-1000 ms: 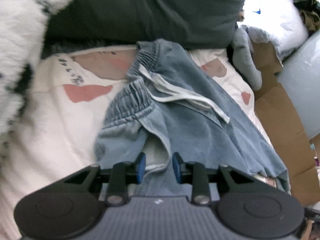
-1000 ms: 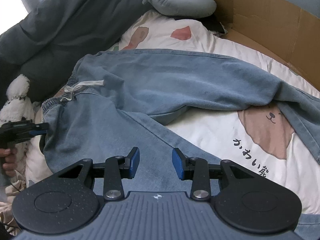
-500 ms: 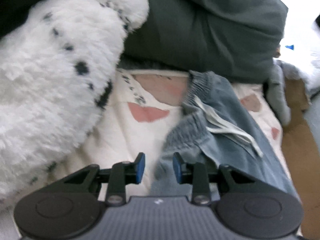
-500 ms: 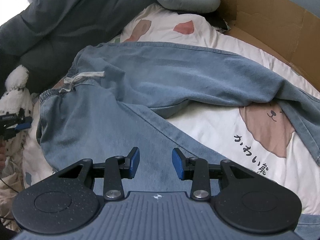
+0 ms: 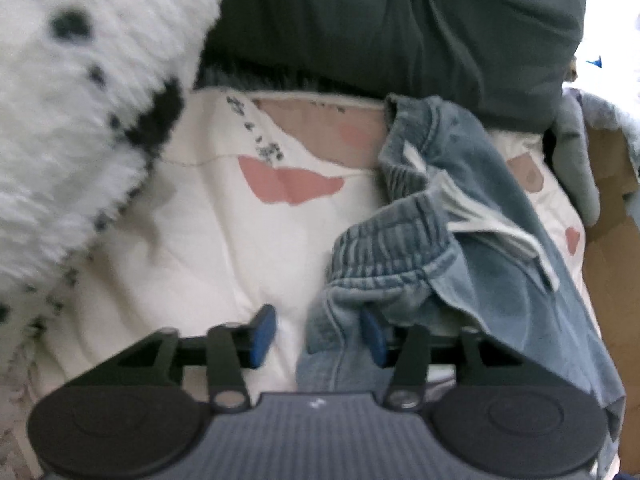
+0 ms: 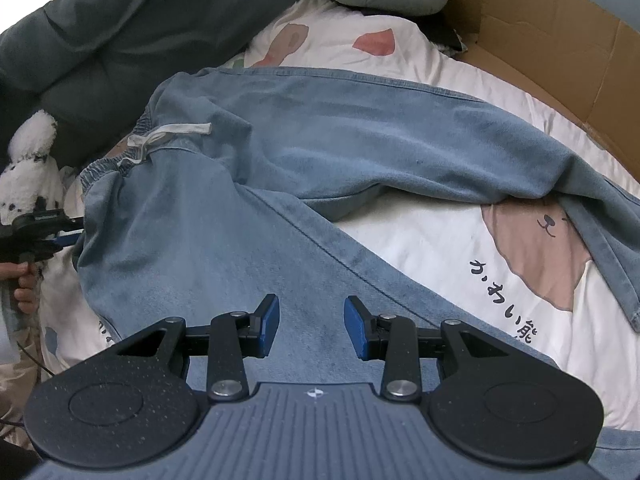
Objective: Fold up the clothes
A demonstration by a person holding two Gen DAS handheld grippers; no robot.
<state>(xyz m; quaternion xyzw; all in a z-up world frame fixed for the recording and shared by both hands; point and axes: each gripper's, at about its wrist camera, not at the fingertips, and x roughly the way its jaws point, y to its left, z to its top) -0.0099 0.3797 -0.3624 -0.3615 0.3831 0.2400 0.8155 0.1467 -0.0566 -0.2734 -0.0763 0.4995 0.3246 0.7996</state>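
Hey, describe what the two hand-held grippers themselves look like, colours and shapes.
Both look alike. The right hand-held gripper has a grey ribbed body with a small white emblem, two round black discs at its sides, black linkage arms with silver pivot screws, and blue pads on its fingertips. The left hand-held gripper shows the same build. A thin dark cable trails near it.

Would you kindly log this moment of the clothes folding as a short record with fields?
garment: blue denim trousers, spread unfolded, legs apart
waist: elastic waistband bunched, white drawstring lying loose
surface: printed white bedsheet
left hand-held gripper: open, waist-side edge of the trousers between its fingers
right hand-held gripper: open, over a trouser leg
nearby: spotted plush toy, grey pillow, cardboard
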